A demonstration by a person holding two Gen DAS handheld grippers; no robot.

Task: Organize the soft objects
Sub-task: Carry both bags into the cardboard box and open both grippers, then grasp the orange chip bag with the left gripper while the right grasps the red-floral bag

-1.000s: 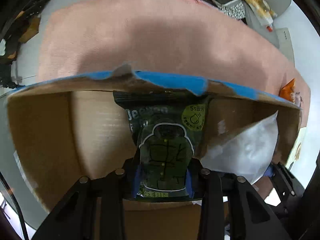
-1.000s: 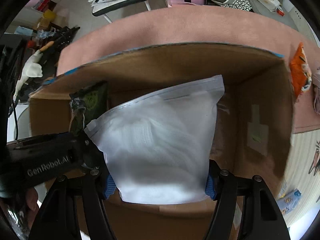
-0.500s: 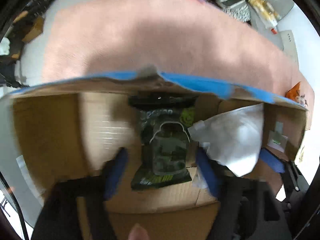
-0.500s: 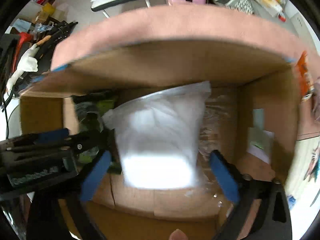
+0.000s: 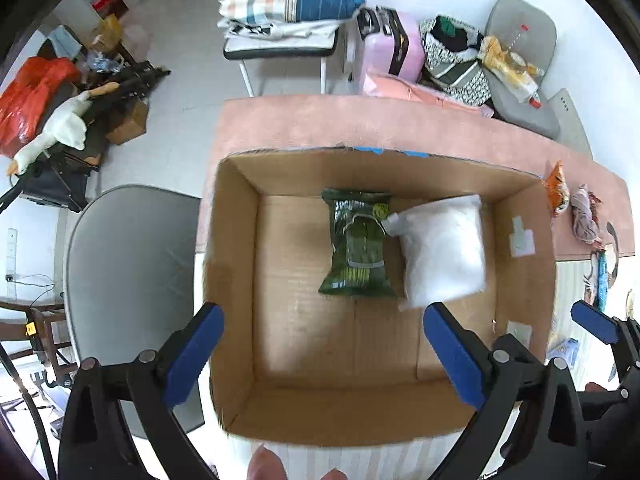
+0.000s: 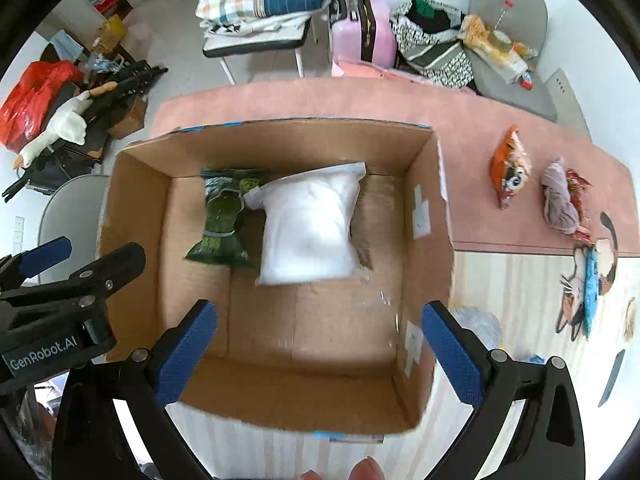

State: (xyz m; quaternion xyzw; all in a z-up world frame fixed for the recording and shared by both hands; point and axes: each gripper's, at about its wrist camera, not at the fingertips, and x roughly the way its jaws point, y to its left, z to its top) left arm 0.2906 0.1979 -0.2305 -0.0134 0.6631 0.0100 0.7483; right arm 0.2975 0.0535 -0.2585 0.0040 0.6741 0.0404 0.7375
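An open cardboard box point(image 5: 232, 280) point(image 6: 424, 240) stands on the floor by a pink rug. A dark green packet point(image 5: 358, 248) point(image 6: 222, 220) and a white plastic bag point(image 5: 442, 256) point(image 6: 308, 228) lie side by side on its bottom, the bag's corner over the packet. My left gripper point(image 5: 324, 356) is open and empty, high above the box's near side. My right gripper point(image 6: 320, 348) is open and empty too, above the near side. The left gripper also shows in the right wrist view point(image 6: 60, 272).
On the pink rug point(image 6: 480, 120) right of the box lie an orange packet point(image 6: 510, 168) and a bundled cloth point(image 6: 562, 200). A grey chair point(image 5: 128, 280) stands left of the box. Chairs, a pink suitcase point(image 6: 362, 32) and clutter stand beyond the rug.
Both grippers opened and let go: the green packet and the white bag dropped onto the box bottom. Both grippers then rose well above the box.
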